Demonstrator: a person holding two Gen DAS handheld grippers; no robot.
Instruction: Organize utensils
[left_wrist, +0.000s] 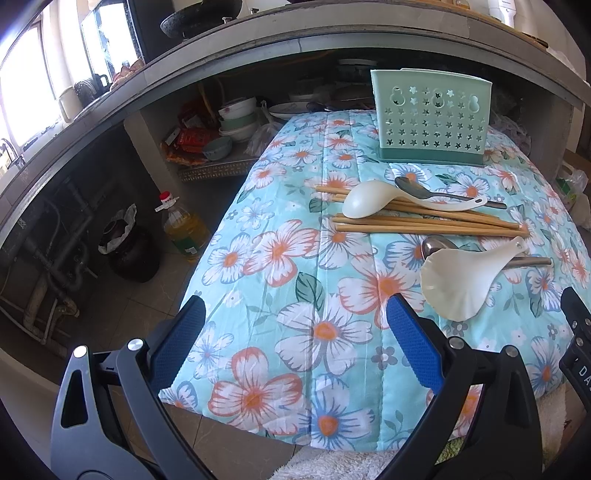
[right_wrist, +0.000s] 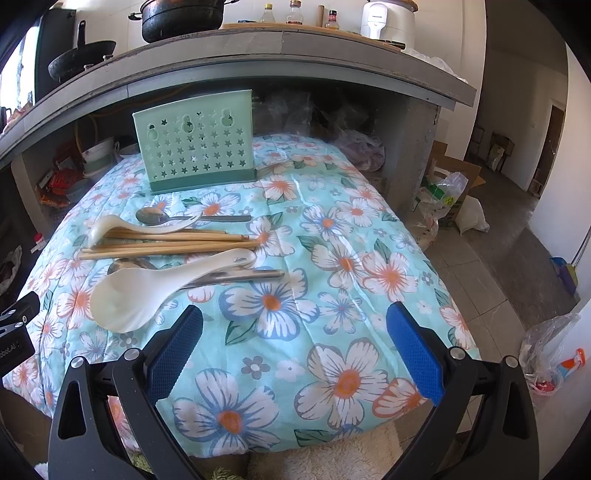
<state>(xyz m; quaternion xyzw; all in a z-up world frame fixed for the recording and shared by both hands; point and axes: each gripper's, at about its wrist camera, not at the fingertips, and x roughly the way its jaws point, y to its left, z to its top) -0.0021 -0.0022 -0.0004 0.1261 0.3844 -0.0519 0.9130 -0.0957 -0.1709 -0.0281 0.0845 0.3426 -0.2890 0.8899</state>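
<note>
A green perforated utensil holder (left_wrist: 430, 120) stands upright at the far end of a floral-covered table (left_wrist: 295, 295); it also shows in the right wrist view (right_wrist: 195, 144). In front of it lie two white rice paddles (left_wrist: 461, 280) (right_wrist: 147, 291), several wooden chopsticks (left_wrist: 424, 221) (right_wrist: 166, 245) and two metal spoons (left_wrist: 417, 186) (right_wrist: 155, 216). My left gripper (left_wrist: 295, 317) is open and empty, at the near left of the utensils. My right gripper (right_wrist: 295, 325) is open and empty, at their near right.
A grey stone counter (right_wrist: 280, 48) with pots overhangs the table's far end. Bowls and packets (left_wrist: 232, 122) sit on a shelf under it. An oil bottle (left_wrist: 184, 229) and a dark pot stand on the floor at left. Bags (right_wrist: 443, 199) lie on the floor at right.
</note>
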